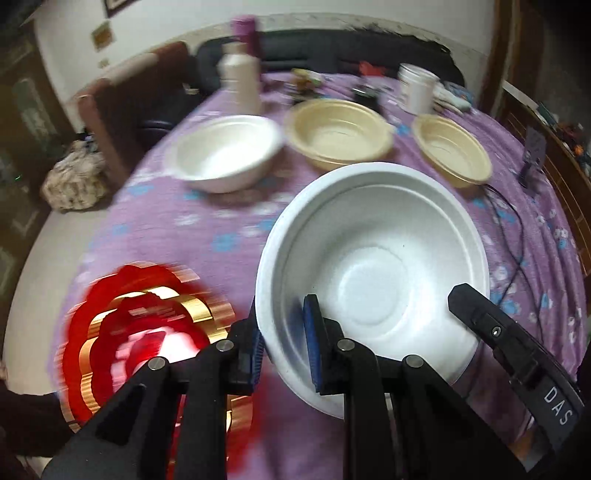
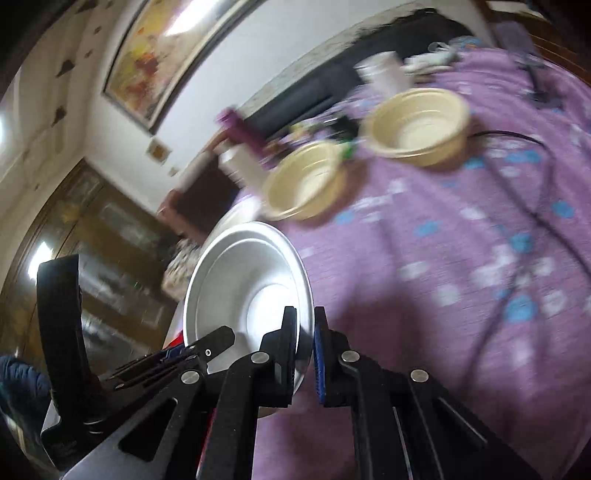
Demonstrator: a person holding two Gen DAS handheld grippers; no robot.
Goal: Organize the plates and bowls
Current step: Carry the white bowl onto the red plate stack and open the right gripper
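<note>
Both grippers hold one white foam bowl (image 1: 373, 266) above the purple tablecloth (image 1: 177, 229). My left gripper (image 1: 284, 347) is shut on its near left rim. My right gripper (image 2: 306, 354) is shut on the rim at the bowl's other side; the bowl (image 2: 251, 291) looks tilted in the right wrist view. The right gripper's arm (image 1: 517, 354) shows at the bowl's right in the left wrist view. A second white bowl (image 1: 225, 155) and two beige bowls (image 1: 338, 134) (image 1: 452, 151) stand farther back. Red and gold plates (image 1: 147, 332) lie at the near left.
A white bottle (image 1: 240, 79), a purple flask (image 1: 243, 29) and a white tub (image 1: 417, 86) stand at the table's far edge among small clutter. A black cable (image 1: 513, 229) runs over the cloth at right. A chair (image 1: 122, 110) stands at the left.
</note>
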